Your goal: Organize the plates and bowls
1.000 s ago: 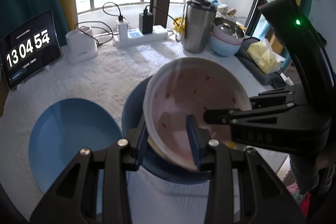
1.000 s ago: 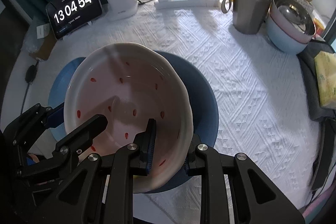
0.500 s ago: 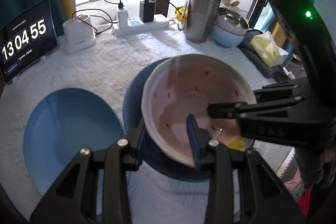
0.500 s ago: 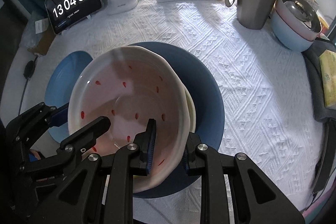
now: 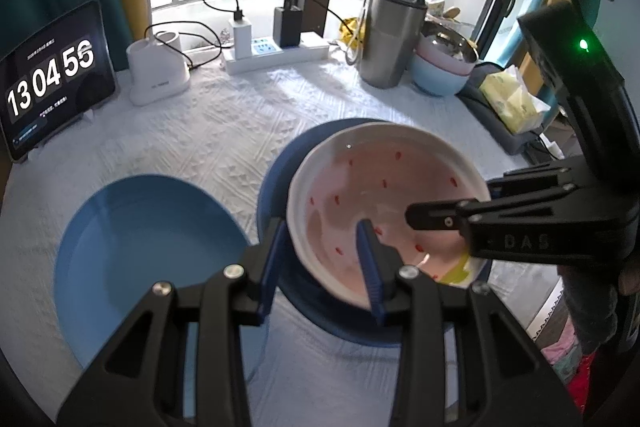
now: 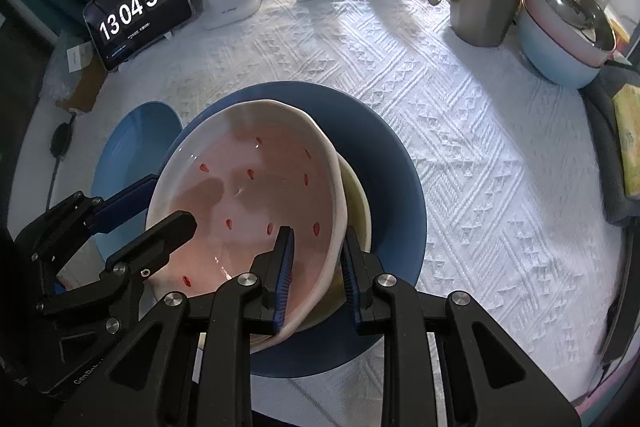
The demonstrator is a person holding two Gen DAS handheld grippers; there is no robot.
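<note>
A pink-white bowl with red specks (image 5: 376, 195) (image 6: 256, 195) is held by both grippers over a dark blue plate (image 5: 280, 179) (image 6: 392, 179). A pale yellow dish (image 6: 358, 195) lies under it on that plate. My left gripper (image 5: 320, 259) is shut on the bowl's near-left rim, one finger inside, one outside. My right gripper (image 6: 316, 259) is shut on the bowl's right rim in the same way. A light blue plate (image 5: 136, 239) (image 6: 136, 131) lies on the cloth to the left.
A tablet clock (image 5: 48, 79), a white charger base (image 5: 158, 71) and a power strip (image 5: 276, 51) stand at the back. A steel tumbler (image 5: 390, 39) and stacked bowls (image 5: 440, 67) stand at the back right. Tissues (image 5: 508, 99) lie at the right edge.
Both grippers have lowered the pink bowl towards the dark blue plate, and the yellow dish now shows beneath its right rim. Both grips stay the same.
</note>
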